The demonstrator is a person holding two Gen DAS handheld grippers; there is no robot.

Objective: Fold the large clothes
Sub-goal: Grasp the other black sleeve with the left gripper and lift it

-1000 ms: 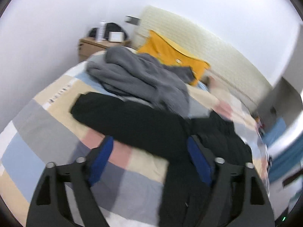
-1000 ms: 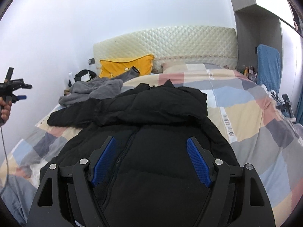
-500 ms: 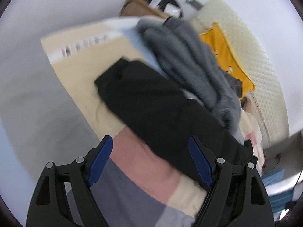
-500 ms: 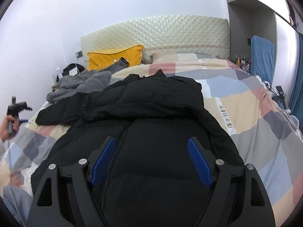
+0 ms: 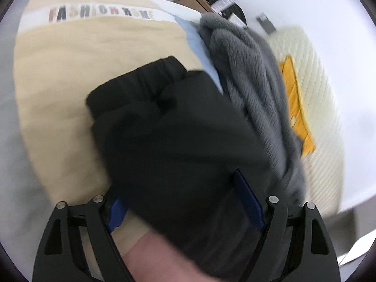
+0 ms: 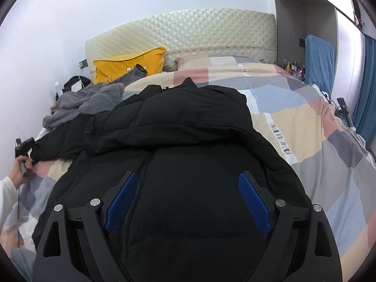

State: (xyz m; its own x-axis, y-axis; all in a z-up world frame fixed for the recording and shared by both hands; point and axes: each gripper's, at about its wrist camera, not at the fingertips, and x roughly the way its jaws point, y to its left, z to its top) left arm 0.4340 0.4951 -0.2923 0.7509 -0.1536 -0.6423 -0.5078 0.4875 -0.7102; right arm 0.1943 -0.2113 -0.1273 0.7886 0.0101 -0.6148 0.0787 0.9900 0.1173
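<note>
Left gripper has closed in on the black jacket sleeve — fingers spread, sleeve between them (ungrasped). Right gripper hovers, released, over the jacket body on the quilt — sleeve fold imminent.

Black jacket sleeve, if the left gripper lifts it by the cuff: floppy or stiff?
Probably floppy: the sleeve already creases and bunches near its cuff. Its puffy quilting suggests it is light for its bulk. The jacket body would likely drag behind, since it lies spread across the bed.
</note>
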